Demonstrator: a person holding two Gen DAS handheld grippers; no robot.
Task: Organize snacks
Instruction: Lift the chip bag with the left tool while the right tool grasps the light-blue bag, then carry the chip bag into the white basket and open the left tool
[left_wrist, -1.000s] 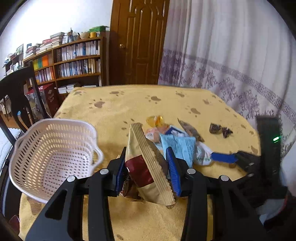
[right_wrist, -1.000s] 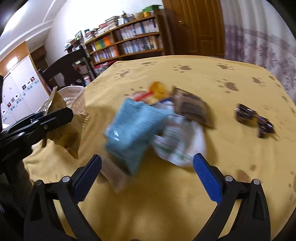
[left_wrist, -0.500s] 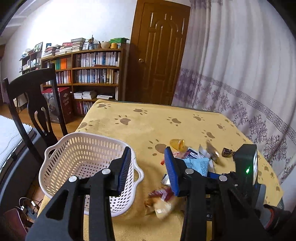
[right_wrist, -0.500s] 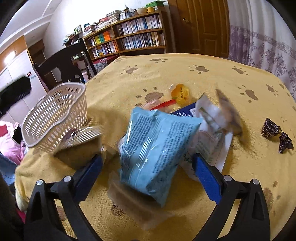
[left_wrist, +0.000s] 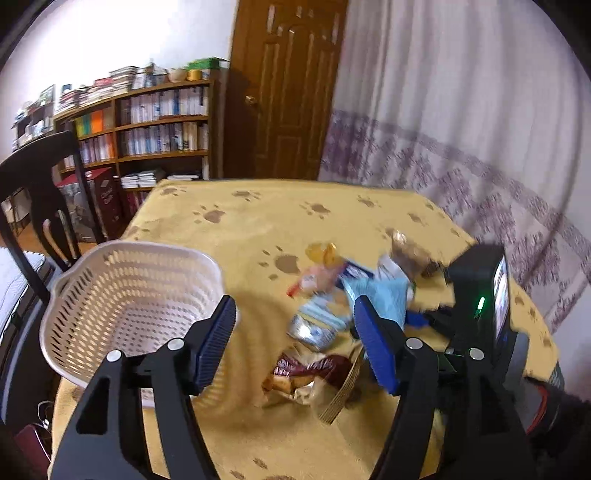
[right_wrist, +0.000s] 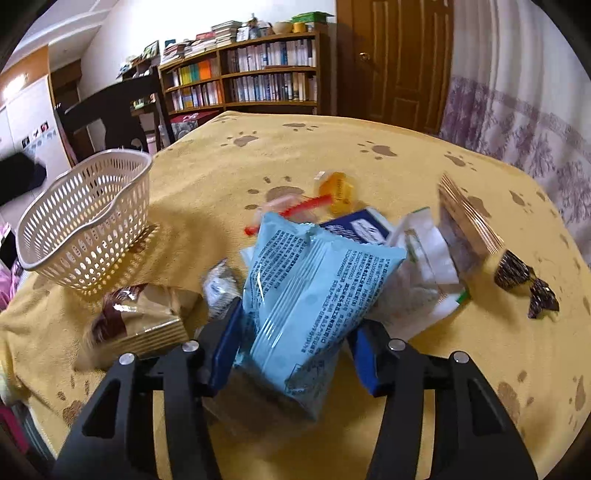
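Note:
My right gripper (right_wrist: 295, 325) is shut on a light blue snack packet (right_wrist: 306, 280), its blue pads pressing both sides. The packet (left_wrist: 384, 295) also shows in the left wrist view, beside the right gripper (left_wrist: 417, 319). My left gripper (left_wrist: 292, 308) hangs open above the table with nothing between its fingers. Below it lies a gold and maroon snack bag (left_wrist: 310, 373), flat on the cloth. That bag (right_wrist: 140, 321) rests just in front of the white perforated basket (right_wrist: 85, 236). The basket (left_wrist: 147, 245) stands at the left with nothing seen inside.
Several more snacks lie piled behind the blue packet: an orange candy (right_wrist: 340, 188), a white packet (right_wrist: 424, 266), a brown packet (right_wrist: 465, 225), a small silver packet (right_wrist: 221, 284). Two dark wrapped candies (right_wrist: 513, 271) sit to the right. A yellow paw-print cloth (right_wrist: 221, 166) covers the table; a dark chair (left_wrist: 37, 177) stands left.
The left gripper let go of the gold bag, which dropped onto the table by the basket, and its jaws spread wider. The right gripper closed on the light blue packet.

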